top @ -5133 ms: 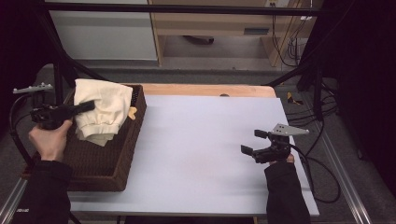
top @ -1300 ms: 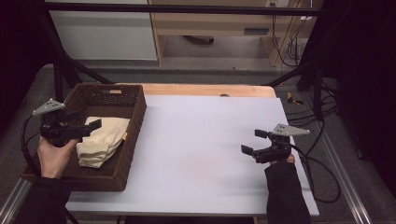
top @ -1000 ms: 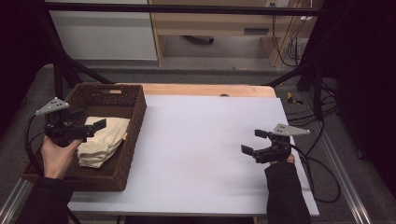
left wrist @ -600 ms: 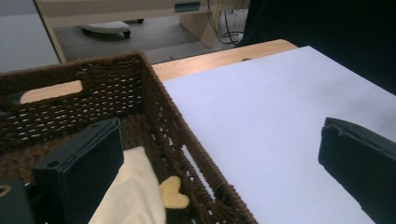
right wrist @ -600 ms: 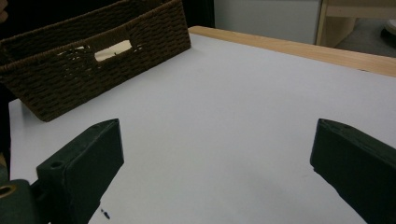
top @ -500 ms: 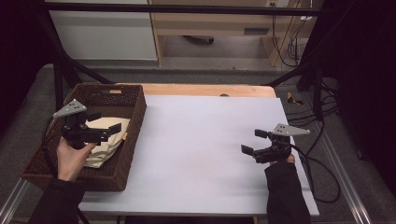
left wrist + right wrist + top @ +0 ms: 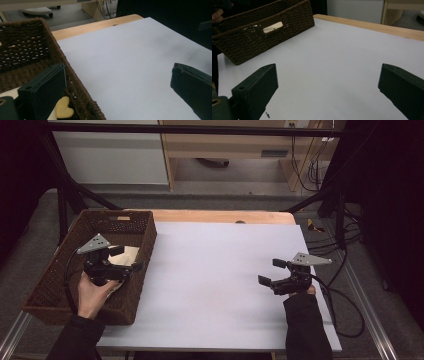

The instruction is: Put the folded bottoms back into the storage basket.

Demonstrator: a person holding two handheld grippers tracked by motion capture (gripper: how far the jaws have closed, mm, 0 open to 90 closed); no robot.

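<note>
Grey flooring [image 7: 225, 195] runs behind the table, with a pale cabinet front [image 7: 112, 157] at the back left, a light wooden shelf unit [image 7: 235, 147] beside it, and dark cables [image 7: 345, 240] trailing down the right side. A black metal frame bar [image 7: 200, 129] crosses the top of the high view.

The large white rectangular tabletop [image 7: 215, 280] takes up most of the scene, with a strip of light wooden edge [image 7: 220, 216] along its far side. Its surface is smooth and bare across the middle.

On the left end sits a dark brown woven wicker basket [image 7: 55, 285], rectangular, with a handle slot in its far wall. Inside lies a cream folded cloth [image 7: 127, 255], mostly hidden by the hand above it; in the left gripper view a small cream heart shape [image 7: 62, 110] shows just inside the basket wall, possibly part of that cloth.

The left gripper [image 7: 131, 257] hovers over the basket's right side, its jaws spread apart with nothing between them, one jaw over the basket and the other over the tabletop.

The right gripper [image 7: 272, 272] rests low over the tabletop near its right edge, well apart from the basket, jaws wide apart and empty, pointing towards the basket.
</note>
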